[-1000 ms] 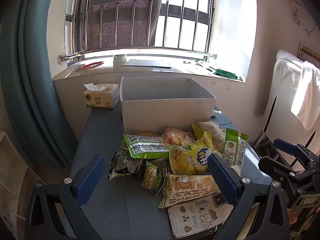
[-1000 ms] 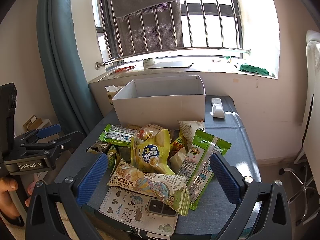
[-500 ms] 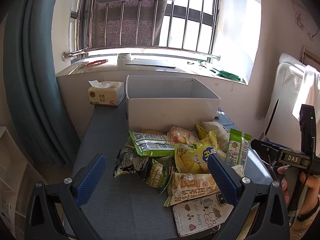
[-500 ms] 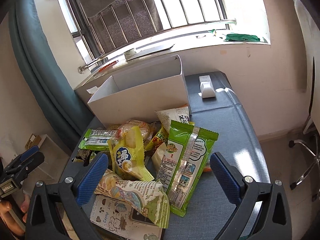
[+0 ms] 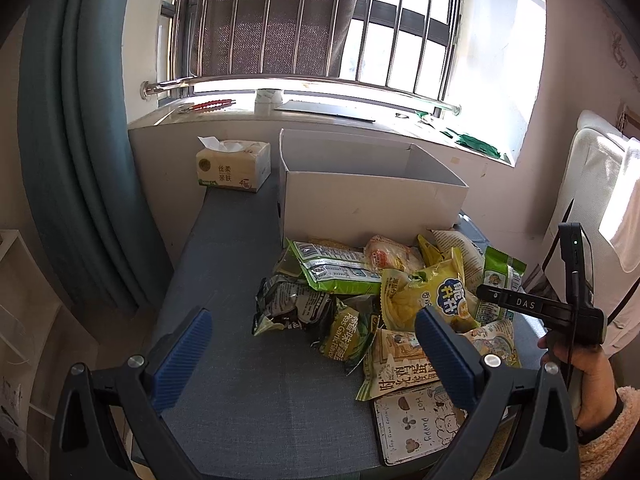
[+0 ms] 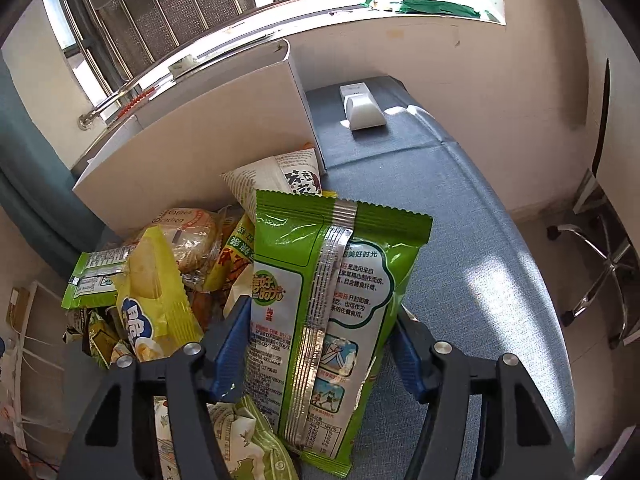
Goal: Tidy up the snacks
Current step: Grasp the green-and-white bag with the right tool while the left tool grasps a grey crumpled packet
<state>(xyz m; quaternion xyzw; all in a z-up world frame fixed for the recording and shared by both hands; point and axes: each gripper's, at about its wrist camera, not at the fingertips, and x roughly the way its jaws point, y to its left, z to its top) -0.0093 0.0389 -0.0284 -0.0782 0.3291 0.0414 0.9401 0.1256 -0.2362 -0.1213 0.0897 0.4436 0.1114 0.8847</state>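
Observation:
A pile of snack bags [image 5: 384,300] lies on the blue table in front of an empty white cardboard box [image 5: 368,196]. My left gripper [image 5: 312,354] is open and empty, held above the table's near edge left of the pile. My right gripper [image 6: 320,344] has its blue fingers on both sides of a tall green snack bag [image 6: 332,292] at the pile's right edge, pressing its lower half. In the left wrist view the right gripper's body [image 5: 560,308] shows at the far right over the pile. The box also shows in the right wrist view [image 6: 208,148].
A tissue pack [image 5: 233,170] stands left of the box. A small white device [image 6: 362,108] lies on the table right of the box. A phone in a cartoon case [image 5: 416,424] lies at the table's near edge. A window sill runs behind; a chair base [image 6: 600,272] stands right.
My right gripper has moved down and forward onto the green bag and its fingers have closed in around it. My left gripper has drifted slightly left and stays open.

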